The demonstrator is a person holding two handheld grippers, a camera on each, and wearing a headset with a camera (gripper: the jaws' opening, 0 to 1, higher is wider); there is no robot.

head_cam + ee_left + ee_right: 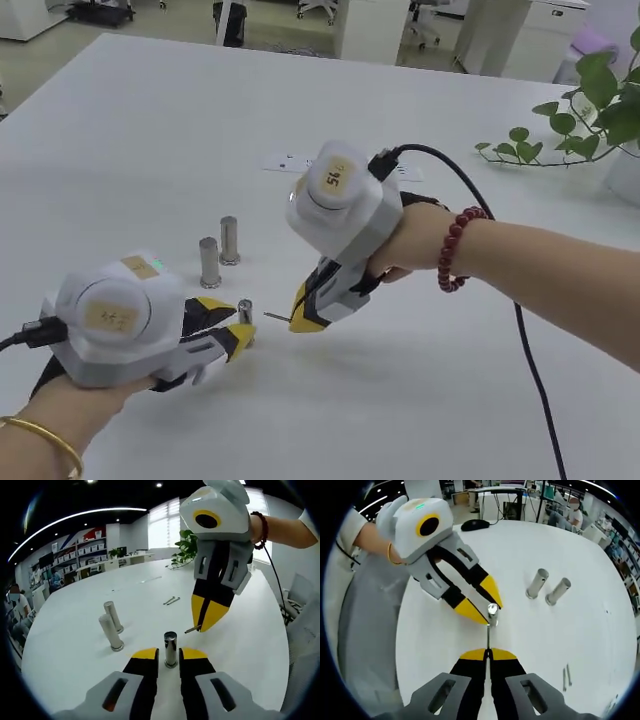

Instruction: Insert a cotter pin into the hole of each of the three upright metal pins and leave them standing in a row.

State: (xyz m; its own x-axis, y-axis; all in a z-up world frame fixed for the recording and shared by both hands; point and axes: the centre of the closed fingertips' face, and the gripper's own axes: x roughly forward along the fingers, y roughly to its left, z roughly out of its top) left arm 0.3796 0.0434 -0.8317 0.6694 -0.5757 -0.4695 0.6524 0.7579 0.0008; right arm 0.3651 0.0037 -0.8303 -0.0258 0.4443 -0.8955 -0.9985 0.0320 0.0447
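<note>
Clamping metal pin [170, 647], left tool [169, 656]; right tool [488, 653] pinching cotter pin [488, 636].

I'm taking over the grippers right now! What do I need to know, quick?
Left gripper: shut on the near metal pin, holding it upright on the table.
Right gripper: shut on a cotter pin, aimed at that pin, tip just short of it.
The middle metal pin and far metal pin stand upright beyond, with no cotter pins visible in them.
Two spare cotter pins lie on the table.
Done: none inserted, as far as shows.
Left: push this one in, then the other two; leave all three in a row.
</note>
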